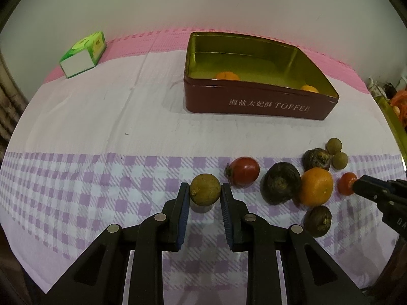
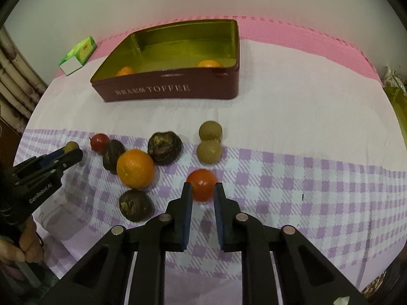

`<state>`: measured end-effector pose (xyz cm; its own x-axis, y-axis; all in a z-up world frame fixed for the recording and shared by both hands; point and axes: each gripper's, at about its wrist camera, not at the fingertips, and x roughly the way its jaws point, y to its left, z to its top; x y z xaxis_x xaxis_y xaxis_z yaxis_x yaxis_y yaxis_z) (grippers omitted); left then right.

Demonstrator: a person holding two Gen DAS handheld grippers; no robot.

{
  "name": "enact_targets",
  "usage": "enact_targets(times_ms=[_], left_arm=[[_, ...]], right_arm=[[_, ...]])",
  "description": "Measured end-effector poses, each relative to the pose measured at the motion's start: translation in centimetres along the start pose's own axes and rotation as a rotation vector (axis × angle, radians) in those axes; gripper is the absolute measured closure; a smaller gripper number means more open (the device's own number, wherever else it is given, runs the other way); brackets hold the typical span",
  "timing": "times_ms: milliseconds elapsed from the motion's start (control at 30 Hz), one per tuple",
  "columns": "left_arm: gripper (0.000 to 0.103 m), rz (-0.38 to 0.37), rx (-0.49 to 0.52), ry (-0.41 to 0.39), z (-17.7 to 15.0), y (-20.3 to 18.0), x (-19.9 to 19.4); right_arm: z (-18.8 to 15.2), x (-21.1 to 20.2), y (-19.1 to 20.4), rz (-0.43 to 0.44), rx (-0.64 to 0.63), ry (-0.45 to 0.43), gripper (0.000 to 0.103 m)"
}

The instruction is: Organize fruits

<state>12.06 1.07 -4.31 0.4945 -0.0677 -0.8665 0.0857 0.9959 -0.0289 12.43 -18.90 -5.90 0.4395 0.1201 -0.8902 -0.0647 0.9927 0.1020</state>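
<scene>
Left tongs pinch a brown longan; right tongs pinch a small tomato. Toffee tin at 12 o'clock (two oranges inside).

Both claws are matte black plastic. The left claw has two flat fingers lined with ribbed blue pads, and behind them jointed black links with round silver pivot pins and long cut-out slots. The right claw is built the same way, with blue pads and silver pins. Seen from the right wrist, the left claw's body carries white lettering reading GenRobot.AI. Behind it, bare skin of the person's hand shows.
</scene>
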Motion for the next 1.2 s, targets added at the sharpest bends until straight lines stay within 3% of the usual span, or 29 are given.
enact_targets(times_ms=[767,1200], left_arm=[[0.078,-0.009,-0.028,0.032,-0.6,0.4,1.2],[0.078,-0.01,-0.026,0.039,-0.5,0.5,1.4]], right_arm=[[0.4,2.3,1.2,0.036,-0.029,0.033,0.075],[0.4,3.0,1.6,0.017,-0.038,0.039,0.077]])
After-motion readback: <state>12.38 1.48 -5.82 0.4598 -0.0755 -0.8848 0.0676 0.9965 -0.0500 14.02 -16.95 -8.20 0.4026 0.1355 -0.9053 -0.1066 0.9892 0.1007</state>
